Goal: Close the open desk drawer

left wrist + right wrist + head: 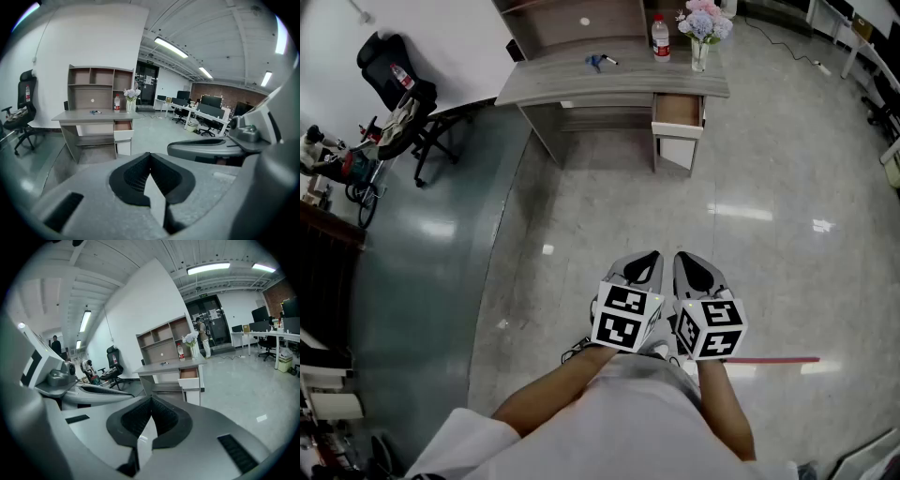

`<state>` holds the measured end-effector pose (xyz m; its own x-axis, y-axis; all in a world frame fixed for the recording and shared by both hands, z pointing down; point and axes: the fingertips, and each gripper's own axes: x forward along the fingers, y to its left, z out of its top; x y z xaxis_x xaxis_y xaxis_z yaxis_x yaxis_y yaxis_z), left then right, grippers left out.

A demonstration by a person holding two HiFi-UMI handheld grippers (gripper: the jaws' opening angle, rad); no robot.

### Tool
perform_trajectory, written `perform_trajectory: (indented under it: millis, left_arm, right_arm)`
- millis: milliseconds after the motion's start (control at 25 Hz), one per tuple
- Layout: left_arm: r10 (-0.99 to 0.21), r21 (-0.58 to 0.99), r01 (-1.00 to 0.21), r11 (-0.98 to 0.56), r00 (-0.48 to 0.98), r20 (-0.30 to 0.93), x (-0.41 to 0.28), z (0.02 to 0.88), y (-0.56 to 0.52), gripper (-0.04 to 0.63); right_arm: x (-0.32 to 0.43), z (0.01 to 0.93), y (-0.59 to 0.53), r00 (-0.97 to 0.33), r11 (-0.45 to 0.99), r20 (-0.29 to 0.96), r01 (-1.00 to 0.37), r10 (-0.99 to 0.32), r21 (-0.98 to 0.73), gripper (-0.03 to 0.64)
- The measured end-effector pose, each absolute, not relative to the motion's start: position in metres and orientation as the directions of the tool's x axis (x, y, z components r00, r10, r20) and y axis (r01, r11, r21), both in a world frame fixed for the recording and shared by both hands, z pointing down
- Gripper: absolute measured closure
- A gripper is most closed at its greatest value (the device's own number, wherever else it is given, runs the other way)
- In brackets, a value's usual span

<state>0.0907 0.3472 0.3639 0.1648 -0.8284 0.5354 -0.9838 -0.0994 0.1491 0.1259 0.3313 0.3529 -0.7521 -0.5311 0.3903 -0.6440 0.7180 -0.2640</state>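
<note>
Left gripper [643,266]: the jaws are pressed together with nothing between them. It is held low in front of the person, just beside the other gripper.
Right gripper [695,268]: the jaws are likewise closed and empty, angled down toward the floor.
Open drawer [679,110]: it is pulled out under the right end of the grey desk [581,84], well apart from both grippers across bare floor.
Risk, approach: a hard or off-centre shove on the white drawer front would likely slam or skew the drawer.
Risk, desktop: such a jolt could topple the water bottle [661,37] and the vase of flowers [701,30], which stand on the desktop right above the drawer.
Hard to see: the drawer's inside is too far away to tell whether it holds anything.
Unclear: the small blue object [598,62] on the desktop cannot be identified.
Cut off: the person's body hides the floor underfoot.
</note>
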Motion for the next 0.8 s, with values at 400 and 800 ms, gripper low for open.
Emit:
perform_trajectory:
  millis: [400, 800]
  left_arm:
    - [-0.822, 0.158, -0.984, -0.082, 0.156, 0.548, 0.098, 0.367, 0.358, 0.592]
    - [-0.815, 0.193, -0.977, -0.093, 0.186, 0.549, 0.061, 0.379, 0.330, 0.592]
  right_arm:
    - [0.129, 0.349, 0.342, -0.777, 0.739, 0.360, -0.617, -0.517, -0.270, 0.615]
    - [0.089, 0.358, 0.320, -0.792, 0.760, 0.362, -0.594, -0.492, -0.266, 0.615]
